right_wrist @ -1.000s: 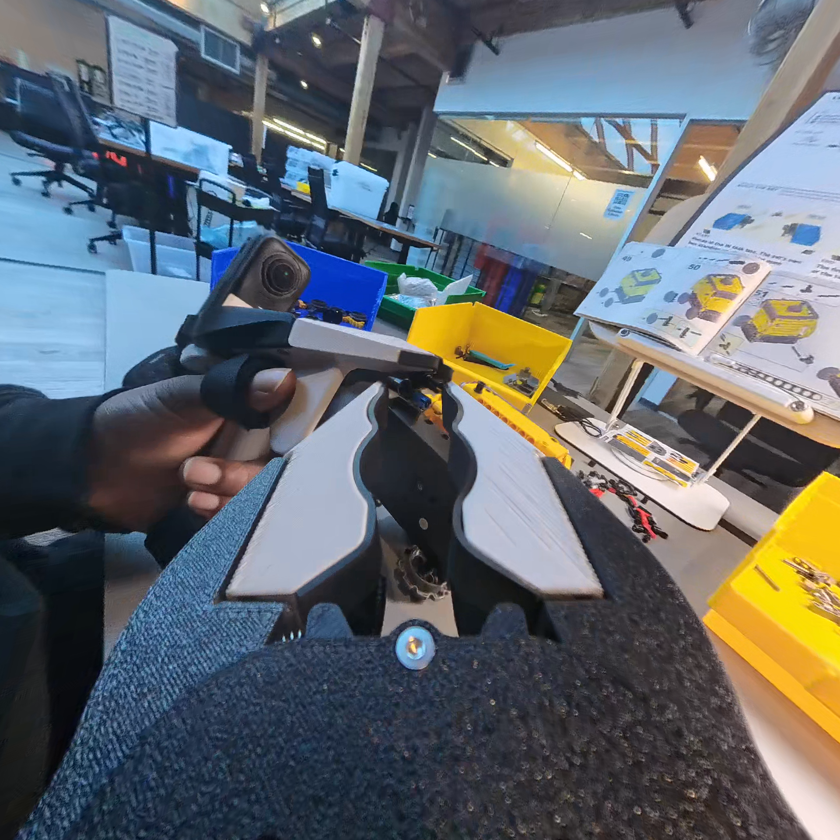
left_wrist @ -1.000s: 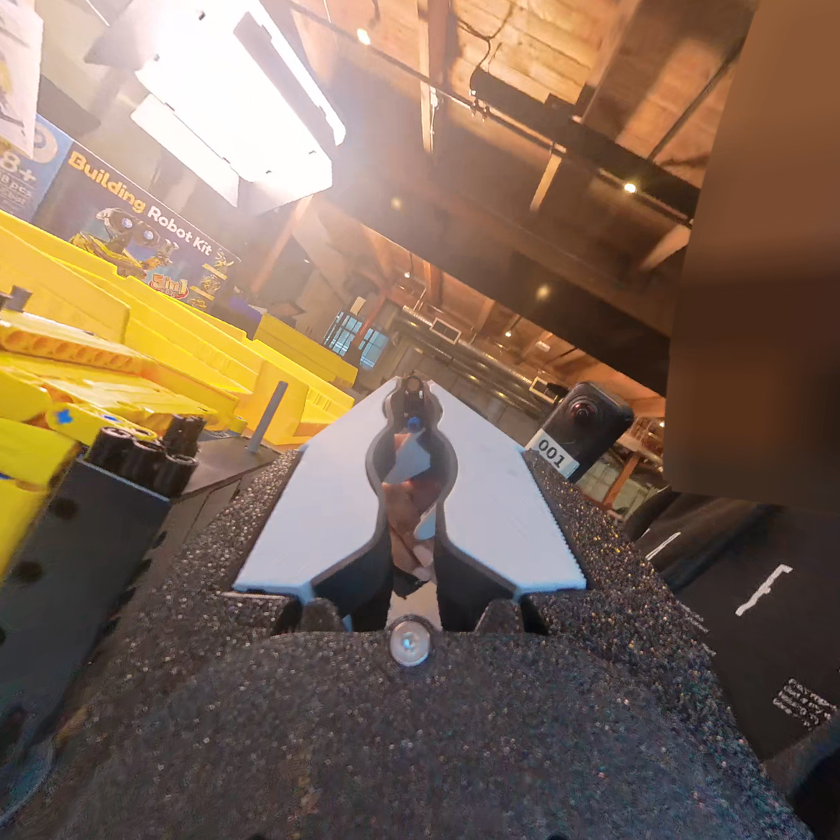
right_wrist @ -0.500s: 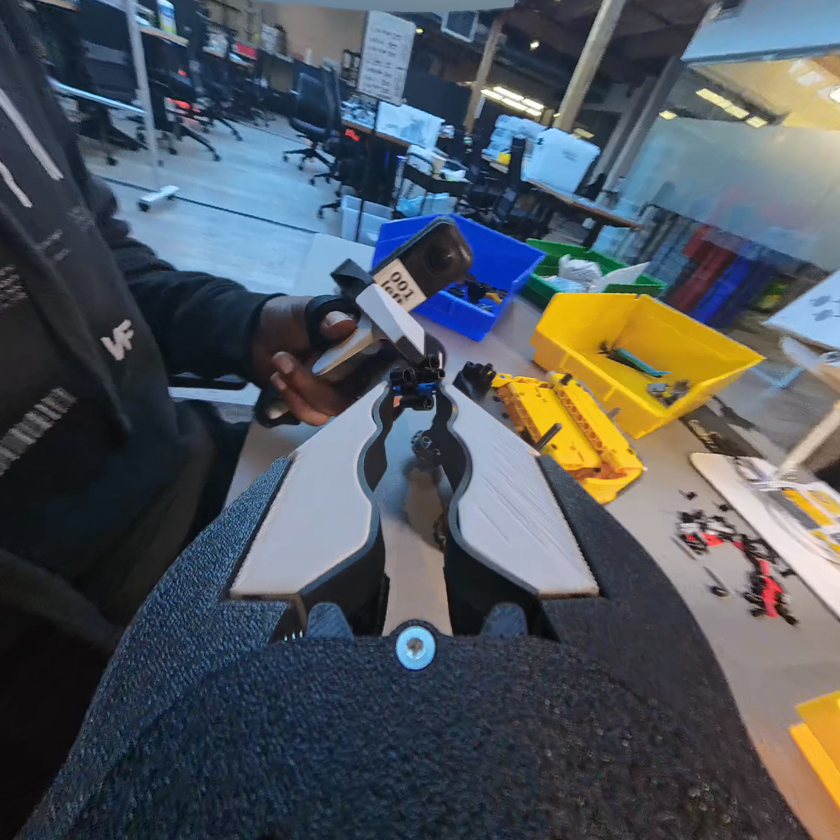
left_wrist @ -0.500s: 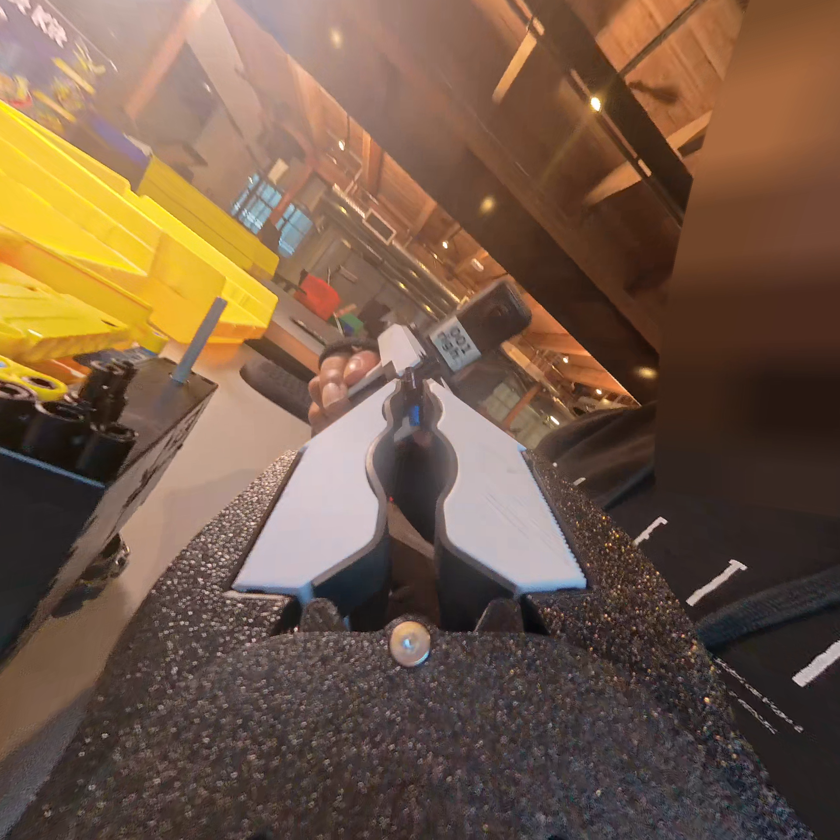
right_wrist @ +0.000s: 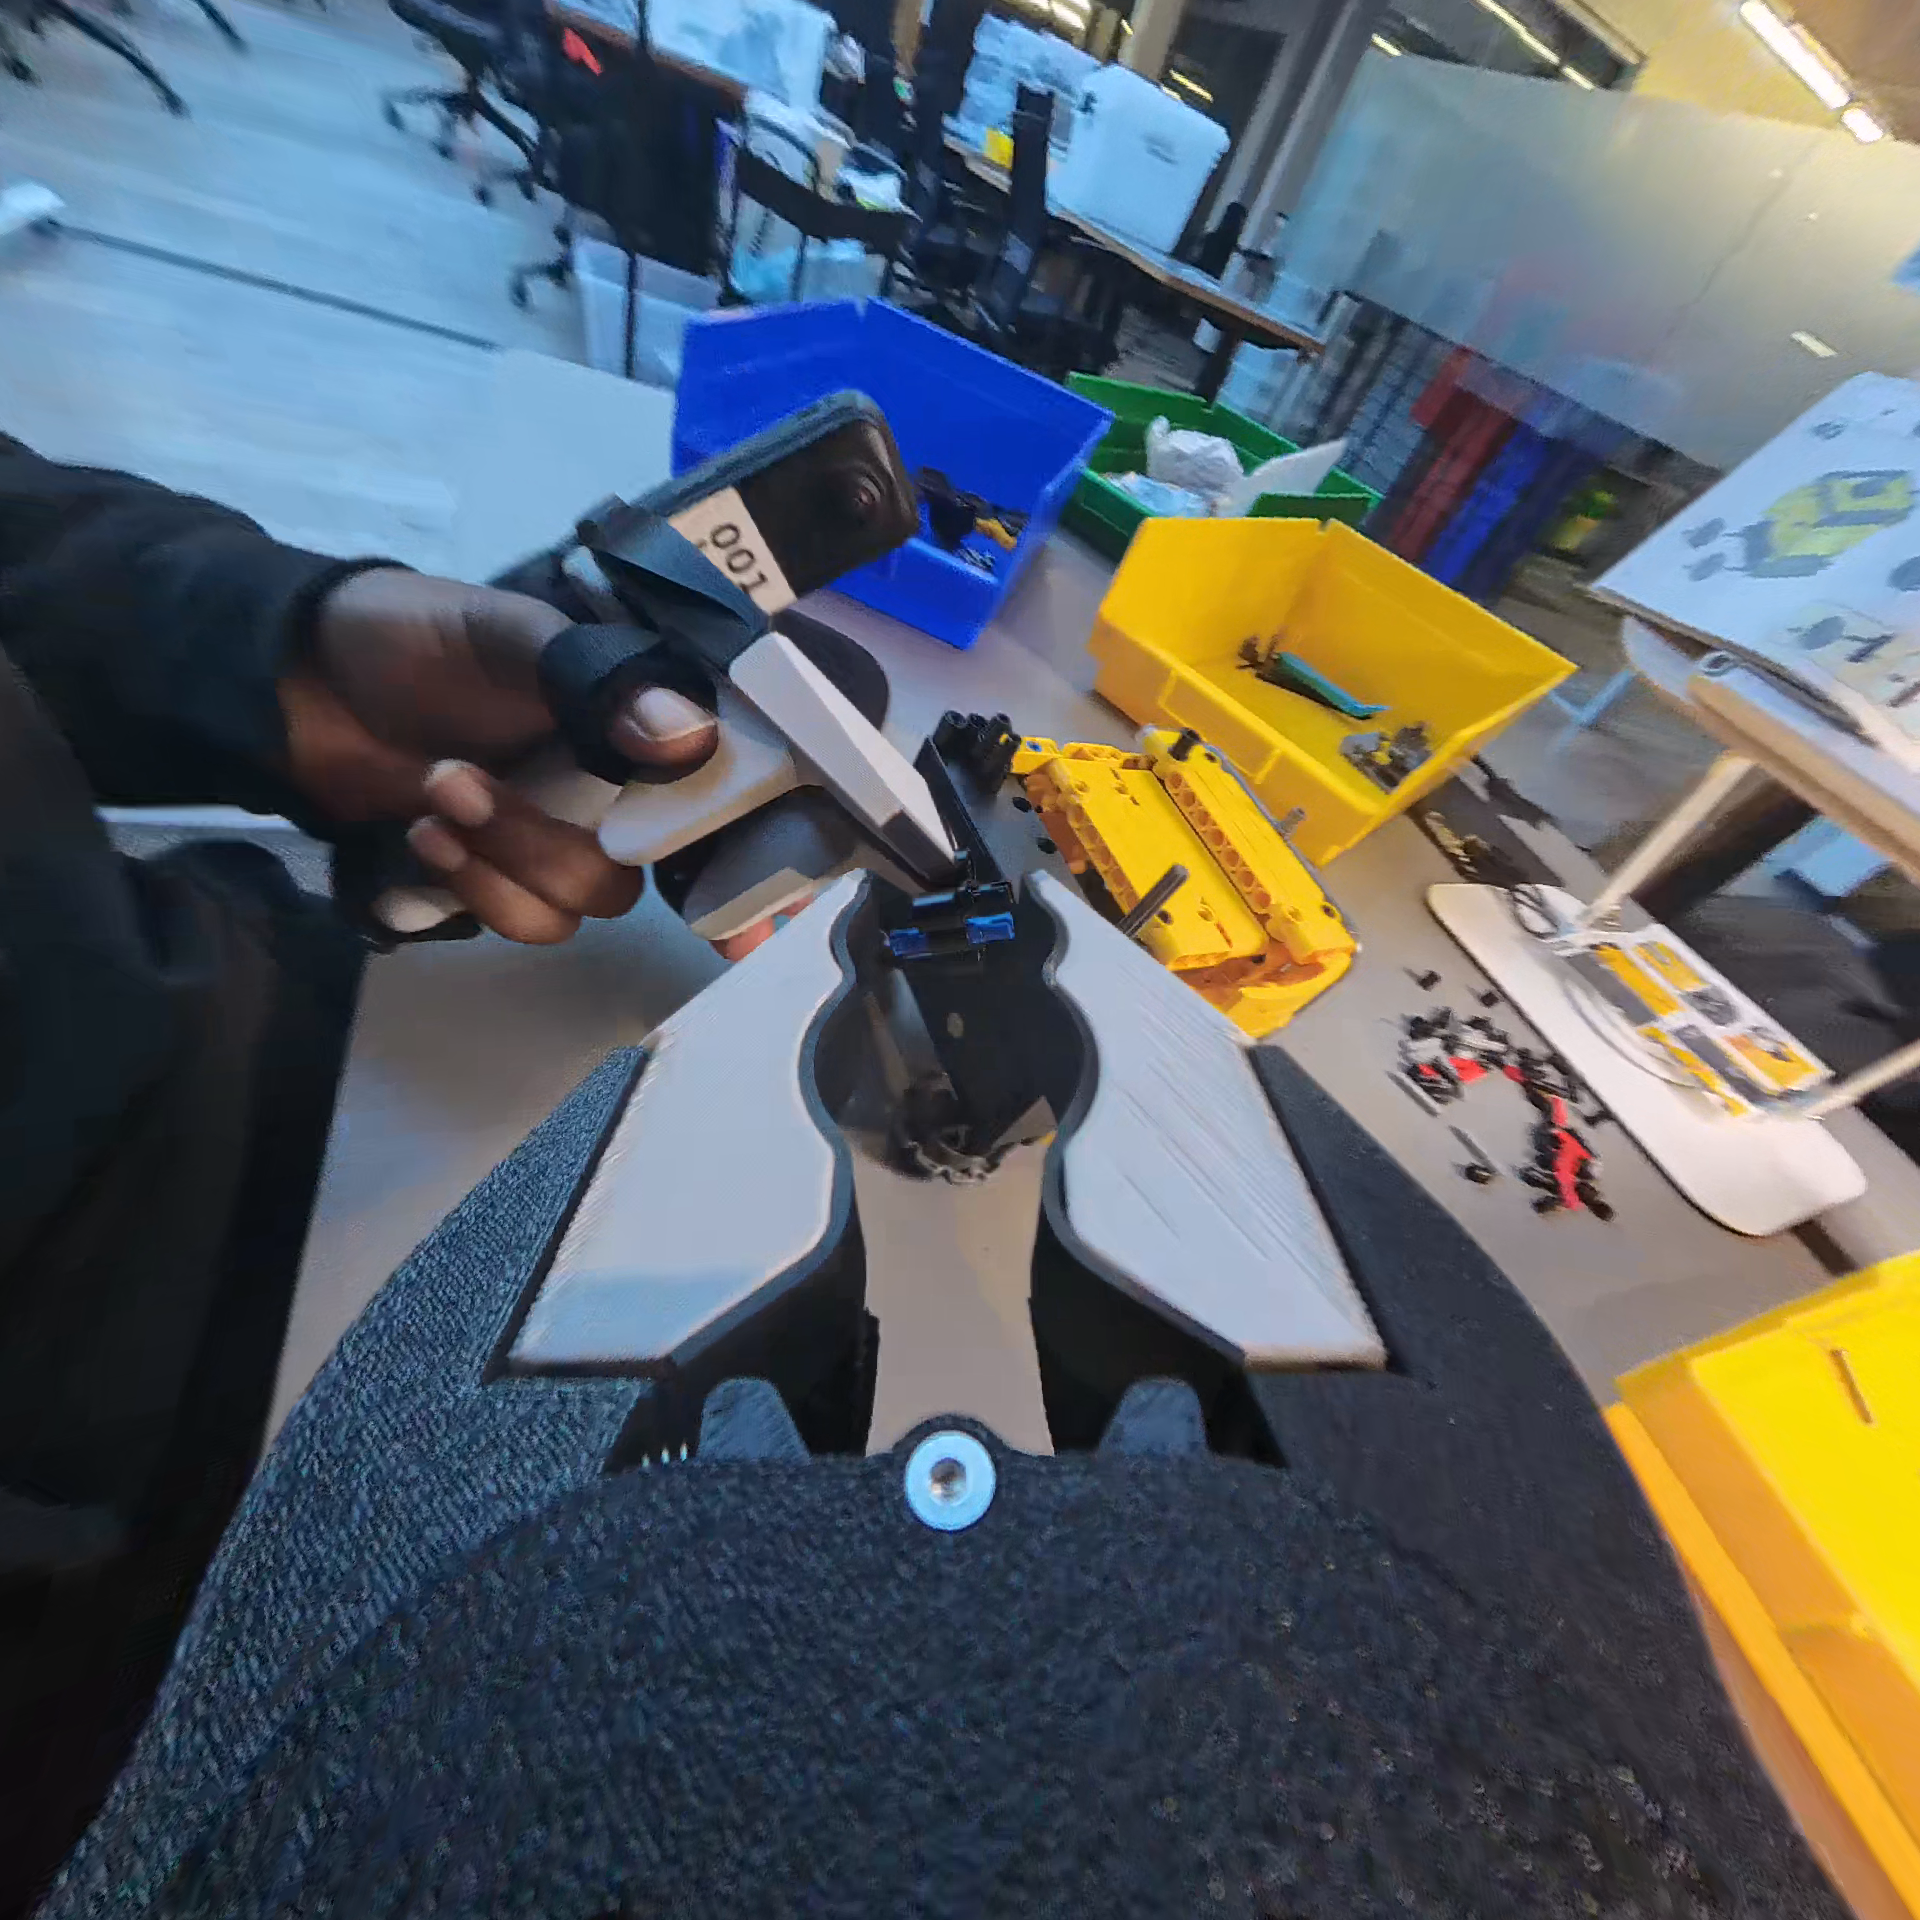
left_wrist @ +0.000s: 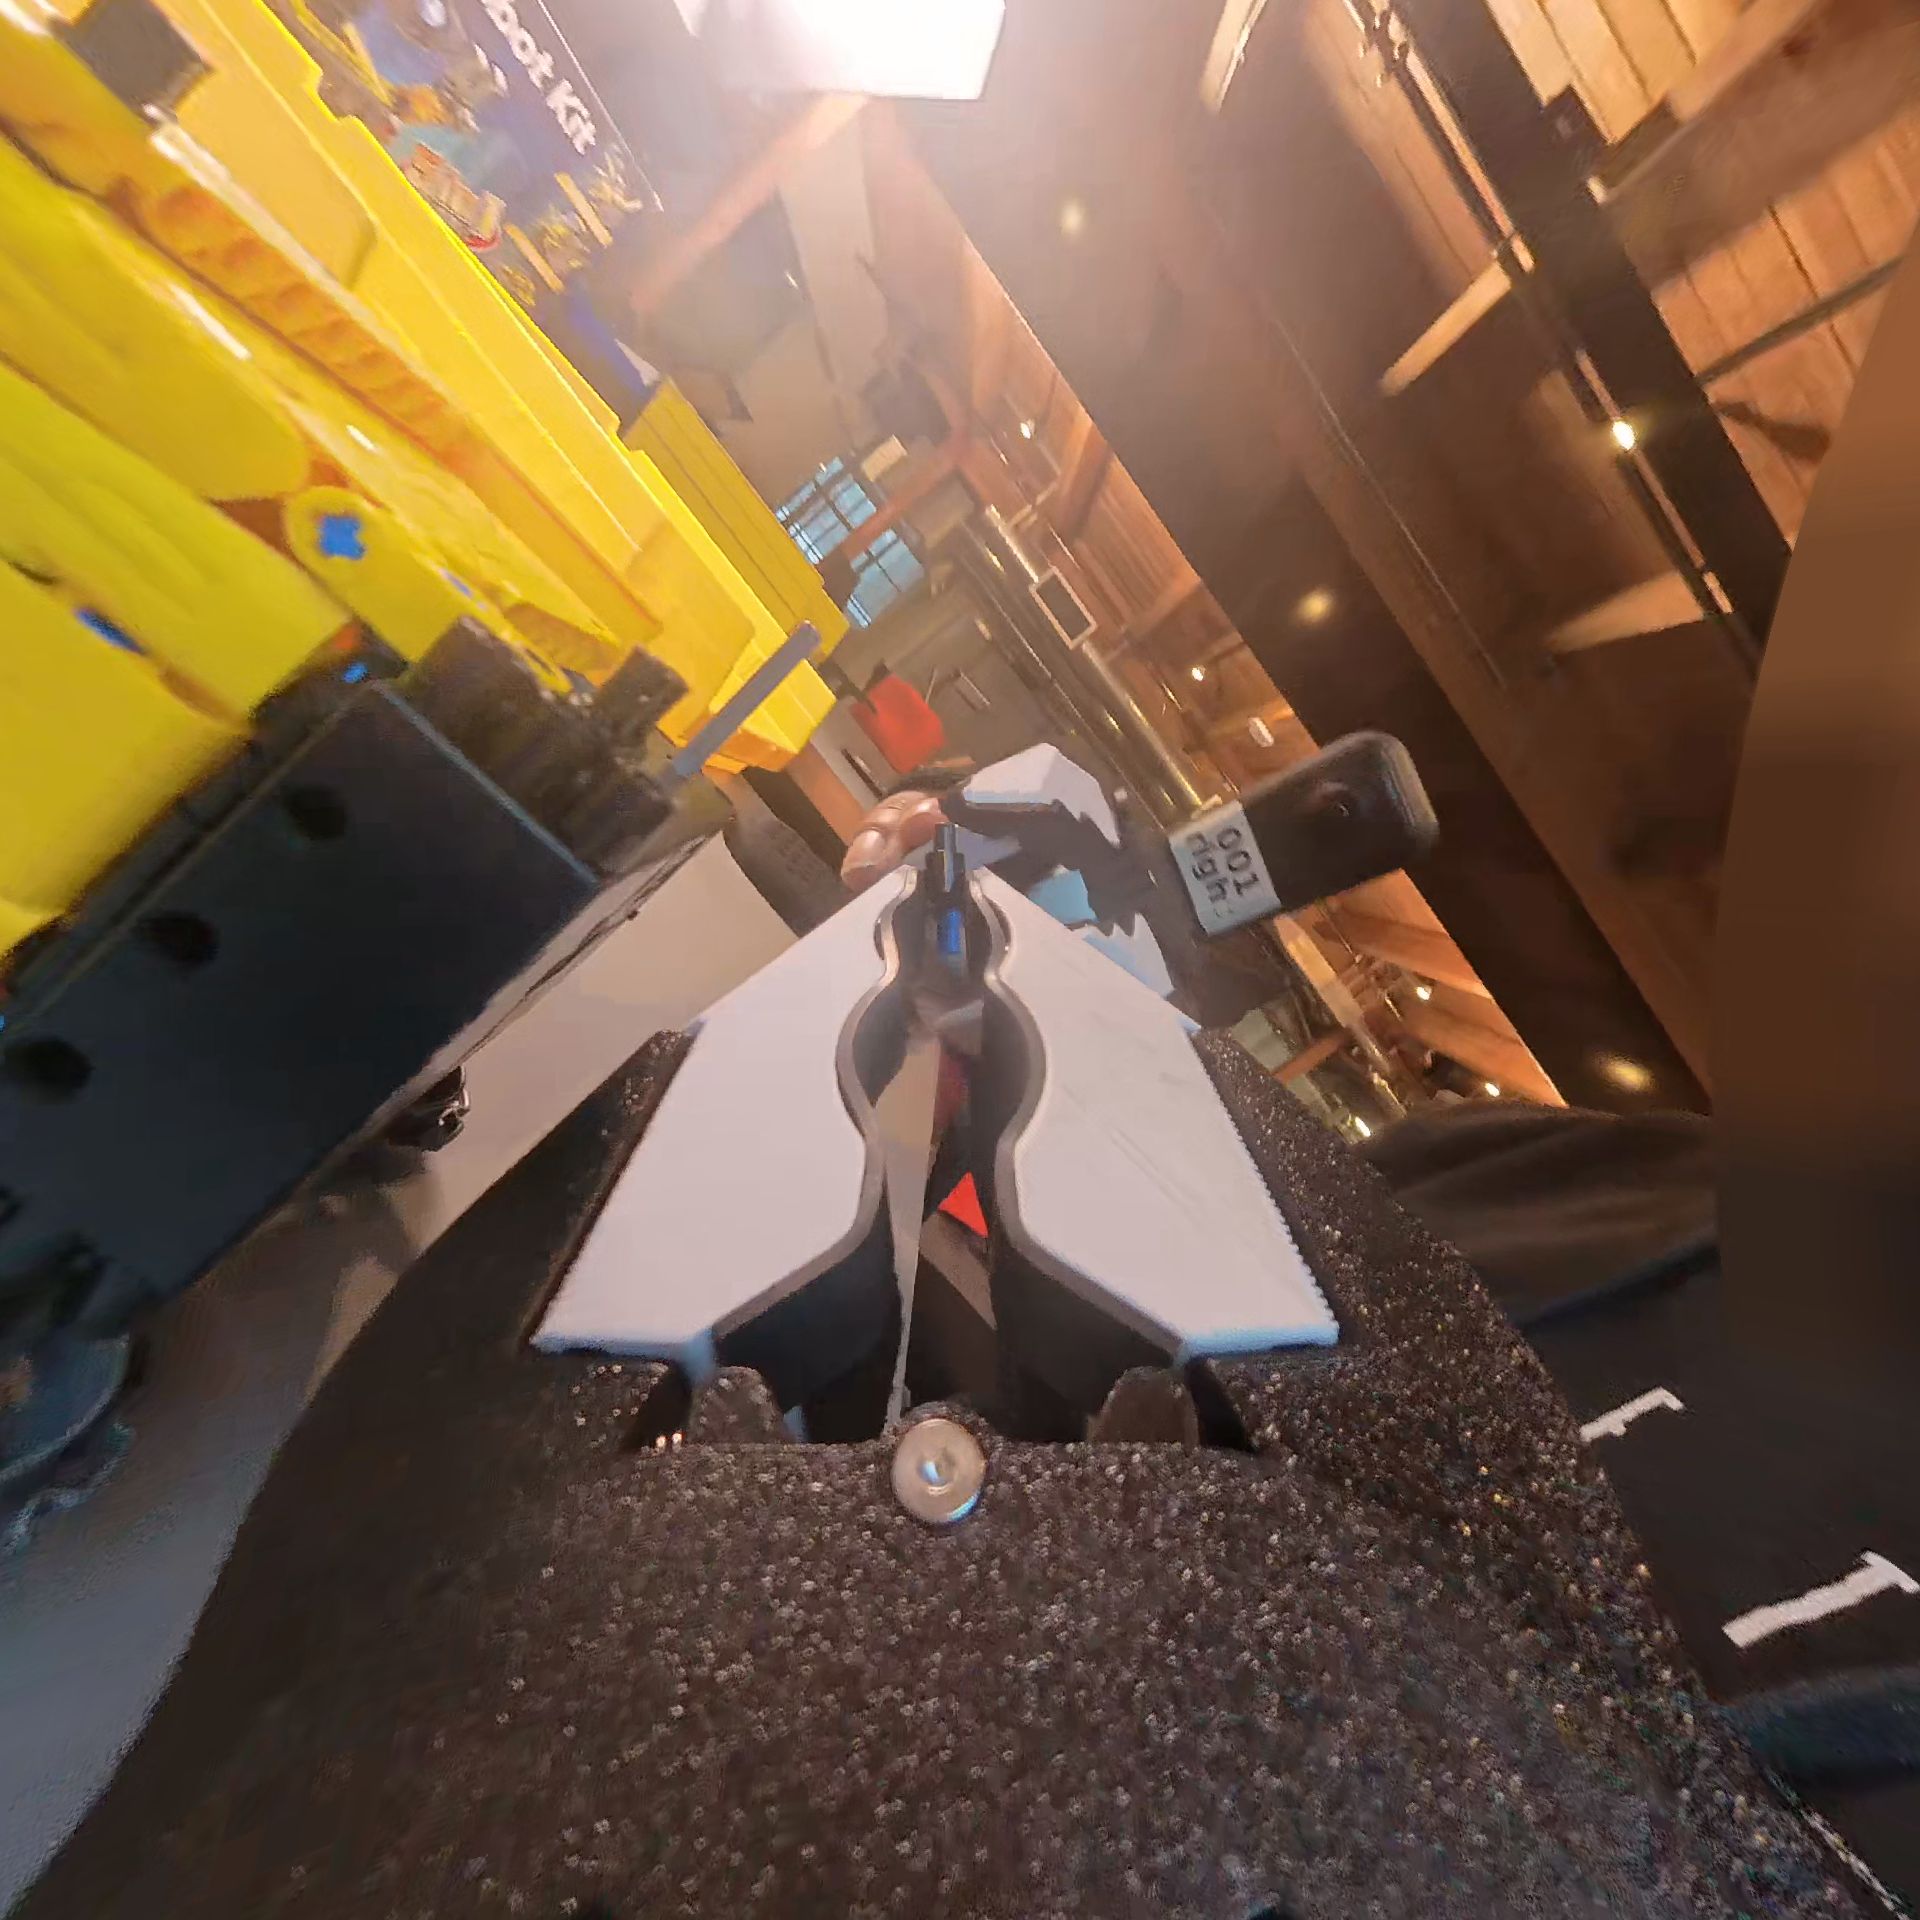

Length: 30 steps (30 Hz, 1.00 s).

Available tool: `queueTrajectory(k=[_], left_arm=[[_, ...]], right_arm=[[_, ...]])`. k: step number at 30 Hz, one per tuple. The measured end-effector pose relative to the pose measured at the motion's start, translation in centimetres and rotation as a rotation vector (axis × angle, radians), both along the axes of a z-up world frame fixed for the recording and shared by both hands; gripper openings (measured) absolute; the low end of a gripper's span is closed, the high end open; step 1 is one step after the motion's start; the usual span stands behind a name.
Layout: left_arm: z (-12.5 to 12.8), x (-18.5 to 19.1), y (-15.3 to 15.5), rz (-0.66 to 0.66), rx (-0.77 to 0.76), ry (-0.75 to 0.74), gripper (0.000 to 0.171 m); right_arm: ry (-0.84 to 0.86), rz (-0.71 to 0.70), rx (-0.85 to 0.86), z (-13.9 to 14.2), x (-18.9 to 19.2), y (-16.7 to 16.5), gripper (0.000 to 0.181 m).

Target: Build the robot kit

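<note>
My right gripper point(right_wrist: 951, 904) is shut on a small black and blue connector piece point(right_wrist: 951, 927), held above a black plate assembly point(right_wrist: 971, 1039) on the grey table point(right_wrist: 488, 1039). My left gripper point(right_wrist: 938, 860) comes in from the left in a person's hand point(right_wrist: 468, 727), and its tip touches the top of that piece. In the left wrist view my left gripper point(left_wrist: 940, 902) is shut on a thin black pin with a blue part point(left_wrist: 943, 925). The right gripper's camera point(left_wrist: 1320, 821) shows just beyond it.
A yellow brick model point(right_wrist: 1174, 852) lies behind the black plate. Blue point(right_wrist: 894, 457), green point(right_wrist: 1195, 468) and yellow point(right_wrist: 1320, 665) bins stand farther back. Loose black and red parts point(right_wrist: 1496, 1081) lie beside a white stand point(right_wrist: 1714, 1143) with a booklet. Another yellow bin point(right_wrist: 1818, 1507) is at near right. Less than 4 cm separates the two grippers' tips.
Both views have swung and rolled. The right view now looks down at the table. The left gripper's tip has come down onto the piece in the right gripper. Both stay shut.
</note>
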State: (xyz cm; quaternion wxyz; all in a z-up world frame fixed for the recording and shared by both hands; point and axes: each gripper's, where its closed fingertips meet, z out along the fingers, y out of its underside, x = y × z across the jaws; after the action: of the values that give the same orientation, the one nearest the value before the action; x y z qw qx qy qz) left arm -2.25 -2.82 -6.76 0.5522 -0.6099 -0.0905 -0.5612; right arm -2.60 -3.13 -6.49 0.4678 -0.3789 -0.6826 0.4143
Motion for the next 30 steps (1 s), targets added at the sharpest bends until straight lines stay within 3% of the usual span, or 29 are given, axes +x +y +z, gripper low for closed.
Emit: queueTrajectory(k=[4, 9, 23, 30], left_arm=[[-0.4, 0.2, 0.2, 0.033, -0.009, 0.011, 0.004], [-0.4, 0.4, 0.0, 0.018, -0.020, 0.007, 0.004], [-1.4, 0.9, -0.5, -0.037, -0.062, 0.103, 0.004], [-1.7, 0.7, -0.3, -0.044, -0.056, 0.072, 0.004]], right_arm=[[-0.033, -0.112, 0.193, -1.0, -0.6, 0.6, 0.019], [-0.055, -0.102, 0.279, -1.0, -0.6, 0.5, 0.016], [-0.069, 0.003, 0.313, -1.9, -0.2, -0.2, 0.014], [-0.047, -0.017, 0.162, -2.3, -0.5, 0.1, 0.017]])
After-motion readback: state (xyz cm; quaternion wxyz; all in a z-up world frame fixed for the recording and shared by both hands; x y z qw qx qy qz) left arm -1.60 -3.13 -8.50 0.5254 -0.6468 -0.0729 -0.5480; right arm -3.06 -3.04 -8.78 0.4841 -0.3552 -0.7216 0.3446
